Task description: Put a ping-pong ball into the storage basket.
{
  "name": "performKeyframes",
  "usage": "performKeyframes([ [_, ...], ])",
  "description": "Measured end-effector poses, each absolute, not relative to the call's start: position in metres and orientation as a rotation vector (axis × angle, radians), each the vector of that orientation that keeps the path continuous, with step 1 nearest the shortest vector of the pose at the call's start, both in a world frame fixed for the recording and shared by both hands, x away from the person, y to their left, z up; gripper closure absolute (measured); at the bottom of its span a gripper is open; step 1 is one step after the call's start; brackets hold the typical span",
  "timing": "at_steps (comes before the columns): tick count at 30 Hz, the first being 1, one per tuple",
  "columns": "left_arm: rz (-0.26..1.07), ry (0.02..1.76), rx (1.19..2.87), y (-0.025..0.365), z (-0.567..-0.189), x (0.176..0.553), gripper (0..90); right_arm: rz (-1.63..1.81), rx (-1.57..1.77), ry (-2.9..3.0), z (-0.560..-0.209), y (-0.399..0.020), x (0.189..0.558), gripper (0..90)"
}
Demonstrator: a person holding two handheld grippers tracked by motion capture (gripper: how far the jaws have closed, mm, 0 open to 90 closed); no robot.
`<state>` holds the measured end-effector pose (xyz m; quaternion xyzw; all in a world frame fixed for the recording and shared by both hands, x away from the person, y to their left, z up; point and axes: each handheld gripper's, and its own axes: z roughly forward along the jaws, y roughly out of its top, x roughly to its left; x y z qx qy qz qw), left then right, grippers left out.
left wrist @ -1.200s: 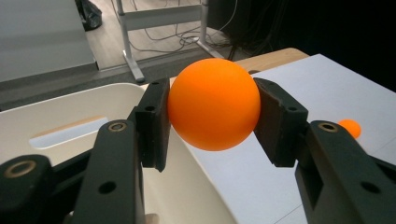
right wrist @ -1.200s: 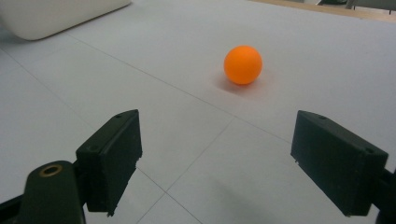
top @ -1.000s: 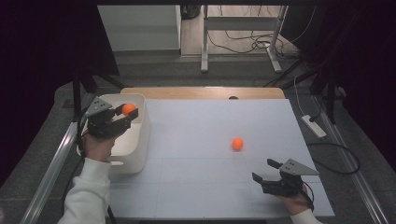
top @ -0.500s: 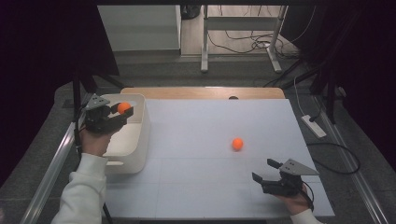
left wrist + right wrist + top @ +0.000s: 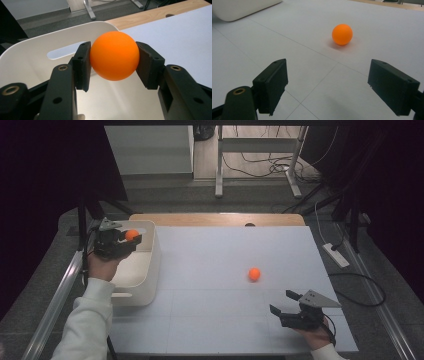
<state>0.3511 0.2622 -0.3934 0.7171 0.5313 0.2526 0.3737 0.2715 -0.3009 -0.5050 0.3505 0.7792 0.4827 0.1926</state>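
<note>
You are pinching one orange ball over the white bin while a second ball is lying loose on the desk.

Nearest you, at about 5 o'clock on the desk, your right tool is resting with its jaws spread wide, nothing between them. Ahead of it, near the desk's middle, the loose ball is sitting alone, well apart from that tool. Farther off, at about 10 o'clock, your left tool is gripping the held ball between both pads, hovering above the open white bin at the desk's left edge.
</note>
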Motion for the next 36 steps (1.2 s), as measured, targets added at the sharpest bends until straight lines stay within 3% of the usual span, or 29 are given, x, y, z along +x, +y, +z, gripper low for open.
performKeyframes([
  [17,0.612,1.39,1.845,0.266,-0.396,0.353,49.6,1.357,0.984,2.188,-0.505,-0.301,0.272,16.2],
  [19,0.619,1.397,1.833,0.266,-0.395,0.353,47.2,1.357,0.984,2.188,-0.505,-0.301,0.272,16.2],
  [21,0.64,1.389,1.809,0.267,-0.394,0.352,35.7,1.356,0.983,2.188,-0.505,-0.301,0.272,16.2],
  [22,0.655,1.381,1.781,0.266,-0.391,0.349,25.6,1.355,0.984,2.188,-0.505,-0.301,0.272,16.2],
  [23,0.655,1.381,1.781,0.266,-0.391,0.349,22.7,1.355,0.984,2.188,-0.505,-0.301,0.272,16.2],
  [36,0.531,1.211,1.675,0.26,-0.379,0.329,18.5,1.362,0.983,2.191,-0.505,-0.301,0.273,16.1],
])
